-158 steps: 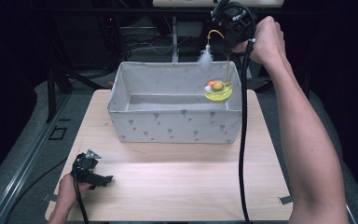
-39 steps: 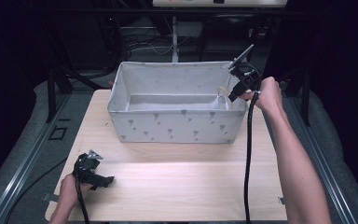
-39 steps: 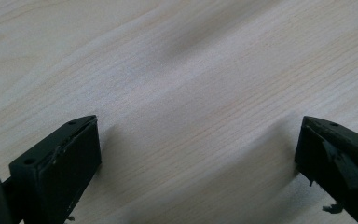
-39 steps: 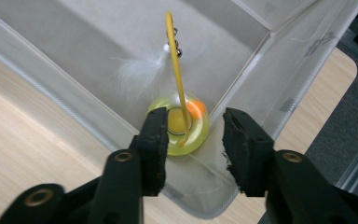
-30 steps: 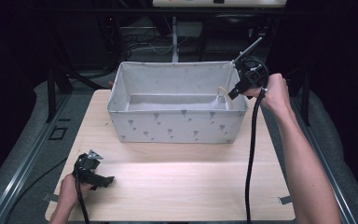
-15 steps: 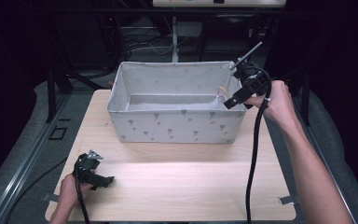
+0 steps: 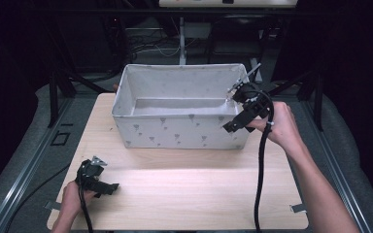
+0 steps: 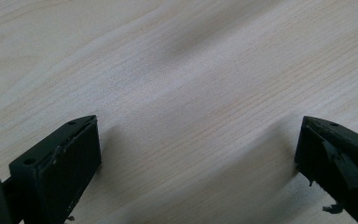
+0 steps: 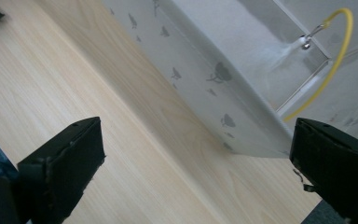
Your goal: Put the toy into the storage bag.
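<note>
A white fabric bin [image 7: 175,132] with small grey tree prints stands at the back of the wooden table [image 7: 189,194]. My right gripper [image 7: 235,122] hangs just outside the bin's front right corner, open. Its jaws have just been opening and nothing is between them. In the right gripper view the right gripper [image 9: 196,158] frames the bin's corner [image 9: 205,60]. Inside lies a thin yellow loop [image 9: 330,70] with a white fluffy end [image 9: 286,49]. My left gripper [image 7: 108,186] rests at the table's front left, open. The left gripper [image 8: 196,154] has bare wood between its jaws.
A black cable [image 7: 261,165] trails from the right gripper down over the table's right half. Dark frame rails and floor surround the table. Bare tabletop [image 8: 191,70] lies in front of the bin.
My right gripper has pulled back from above the bin's right rim to outside its front right corner, and its jaws have spread. The left gripper has stayed put.
</note>
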Demonstrator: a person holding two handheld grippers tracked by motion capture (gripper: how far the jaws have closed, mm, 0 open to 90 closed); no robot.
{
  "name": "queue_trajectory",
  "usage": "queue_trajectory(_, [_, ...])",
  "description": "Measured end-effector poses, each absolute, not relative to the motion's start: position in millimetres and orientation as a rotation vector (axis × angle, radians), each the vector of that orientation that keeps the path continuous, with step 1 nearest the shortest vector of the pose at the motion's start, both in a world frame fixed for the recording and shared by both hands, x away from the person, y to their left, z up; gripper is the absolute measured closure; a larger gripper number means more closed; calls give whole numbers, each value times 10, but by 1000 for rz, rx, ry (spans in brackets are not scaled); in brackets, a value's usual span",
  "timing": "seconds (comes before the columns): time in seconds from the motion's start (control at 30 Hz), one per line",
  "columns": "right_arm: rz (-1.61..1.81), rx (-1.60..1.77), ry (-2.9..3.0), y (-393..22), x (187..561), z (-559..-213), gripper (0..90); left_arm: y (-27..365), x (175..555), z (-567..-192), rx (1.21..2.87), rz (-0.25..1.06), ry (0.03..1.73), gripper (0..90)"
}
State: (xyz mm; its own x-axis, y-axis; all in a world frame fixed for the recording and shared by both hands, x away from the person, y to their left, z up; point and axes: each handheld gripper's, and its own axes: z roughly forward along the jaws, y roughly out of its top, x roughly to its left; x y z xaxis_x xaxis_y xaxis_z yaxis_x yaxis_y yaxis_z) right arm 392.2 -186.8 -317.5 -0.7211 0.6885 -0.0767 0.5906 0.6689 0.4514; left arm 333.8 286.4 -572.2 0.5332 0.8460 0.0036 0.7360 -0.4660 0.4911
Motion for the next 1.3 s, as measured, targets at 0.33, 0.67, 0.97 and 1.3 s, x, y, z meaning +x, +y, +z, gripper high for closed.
queue_trajectory(0.33, [606, 983, 2690, -1750, 3729, -3519, 3, 2863, 3337, -5719, 2344, 350, 1286, 2])
queue_trajectory(0.67, [600, 979, 2734, -1702, 3595, -3931, 2, 2860, 3337, -5722, 2341, 348, 1289, 2])
queue_trajectory(0.97, [578, 1012, 2775, -1713, 3493, -4309, 2, 2857, 3337, -5722, 2344, 352, 1286, 2])
queue_trajectory(1.3, [540, 1061, 2777, -1791, 3457, -4634, 28, 2852, 3340, -5723, 2344, 349, 1282, 2])
